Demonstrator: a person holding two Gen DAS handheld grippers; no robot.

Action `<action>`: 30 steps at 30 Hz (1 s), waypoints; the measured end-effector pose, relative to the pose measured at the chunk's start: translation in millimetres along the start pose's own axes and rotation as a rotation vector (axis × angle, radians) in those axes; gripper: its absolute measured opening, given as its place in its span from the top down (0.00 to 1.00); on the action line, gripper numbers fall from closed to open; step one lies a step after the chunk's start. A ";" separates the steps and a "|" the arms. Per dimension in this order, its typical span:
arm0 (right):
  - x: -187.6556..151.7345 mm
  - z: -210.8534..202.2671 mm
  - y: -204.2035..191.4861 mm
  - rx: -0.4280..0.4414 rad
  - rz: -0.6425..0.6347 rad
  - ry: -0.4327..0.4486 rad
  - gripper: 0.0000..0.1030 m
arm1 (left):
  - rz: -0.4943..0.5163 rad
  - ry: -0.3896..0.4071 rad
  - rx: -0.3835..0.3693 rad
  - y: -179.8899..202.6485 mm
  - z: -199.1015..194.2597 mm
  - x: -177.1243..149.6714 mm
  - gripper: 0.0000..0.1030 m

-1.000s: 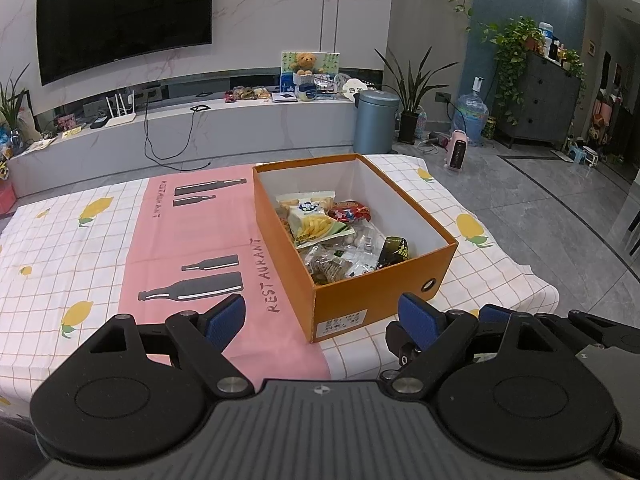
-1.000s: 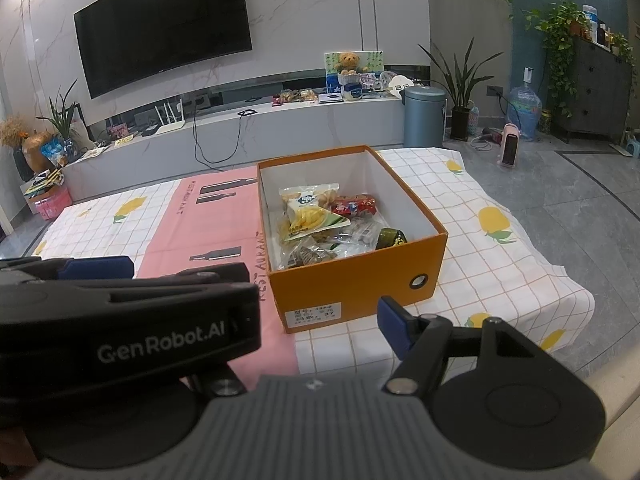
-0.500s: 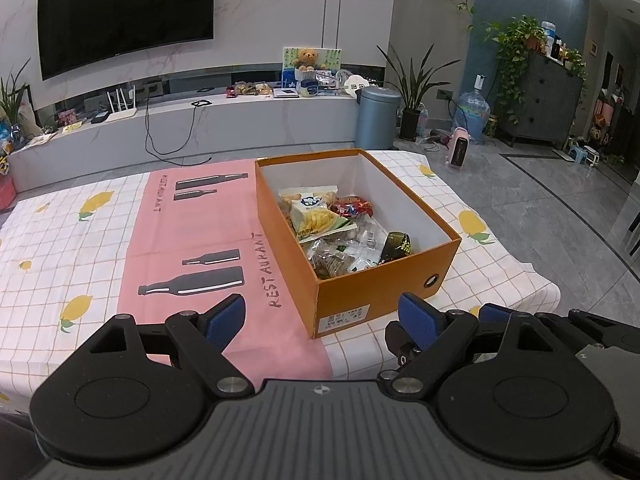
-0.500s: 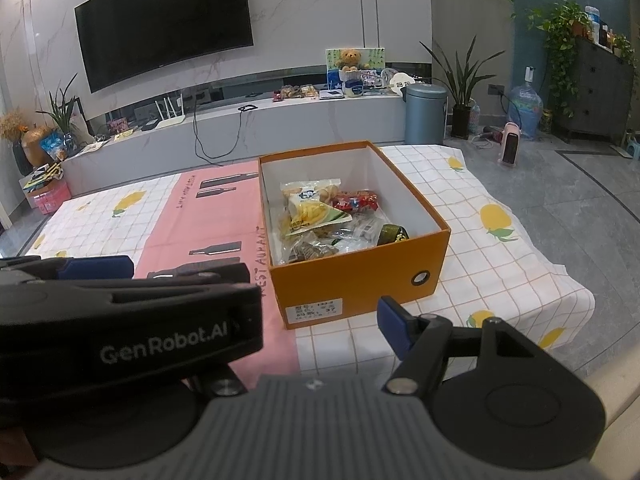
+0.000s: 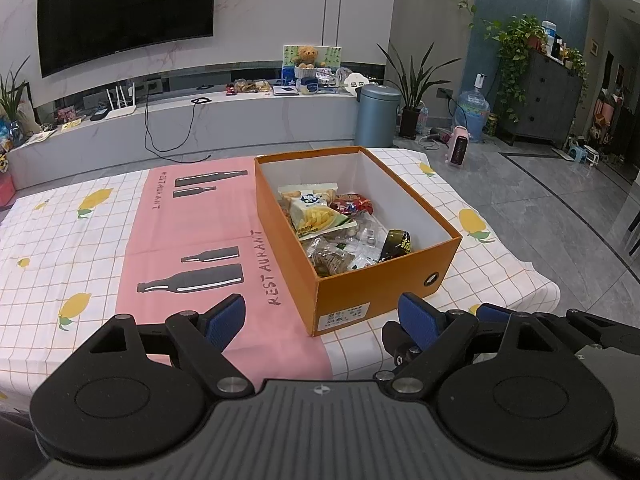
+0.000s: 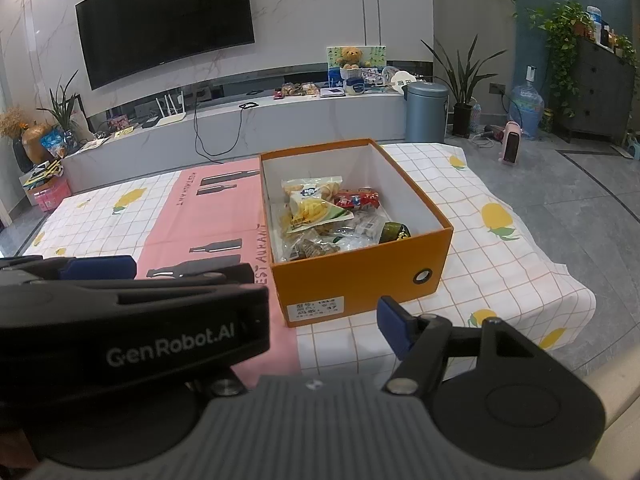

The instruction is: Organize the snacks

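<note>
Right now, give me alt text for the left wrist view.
An open orange shoebox of packaged snacks sits on a lemon-print tablecloth. The left tongs hang open and empty in front of it, a living room behind.

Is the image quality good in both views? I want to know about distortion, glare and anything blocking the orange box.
Left wrist view: strong fisheye bending at the edges, ceiling-light glare top right, orange box sharp and unblocked beyond the open left tool. Right wrist view: same bending, dim room, the left tool covers the lower left, box clear.
</note>
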State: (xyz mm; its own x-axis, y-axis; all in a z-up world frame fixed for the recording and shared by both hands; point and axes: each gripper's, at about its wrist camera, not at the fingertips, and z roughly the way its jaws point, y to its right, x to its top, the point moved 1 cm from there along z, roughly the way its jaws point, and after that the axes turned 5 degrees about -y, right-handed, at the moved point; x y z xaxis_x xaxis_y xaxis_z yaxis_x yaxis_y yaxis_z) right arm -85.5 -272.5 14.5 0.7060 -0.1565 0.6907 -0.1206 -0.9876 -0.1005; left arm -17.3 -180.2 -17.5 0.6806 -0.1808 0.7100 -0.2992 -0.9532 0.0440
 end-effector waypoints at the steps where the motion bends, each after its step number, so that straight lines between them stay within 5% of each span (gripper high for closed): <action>1: 0.2 -0.3 -0.7 0.000 -0.001 -0.001 0.34 | 0.000 0.000 0.000 0.0 -0.2 -0.1 0.02; 30: -0.1 3.5 -7.8 0.015 -0.016 -0.007 0.34 | -0.005 -0.008 -0.006 -0.1 -0.4 -7.5 0.02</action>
State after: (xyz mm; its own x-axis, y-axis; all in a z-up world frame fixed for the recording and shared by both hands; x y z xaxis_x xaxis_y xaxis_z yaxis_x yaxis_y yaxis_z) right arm -82.2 -264.8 12.7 0.7125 -0.1410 0.6874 -0.0990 -0.9900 -0.1005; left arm -22.6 -178.7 -22.6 0.6875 -0.1781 0.7040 -0.2999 -0.9526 0.0519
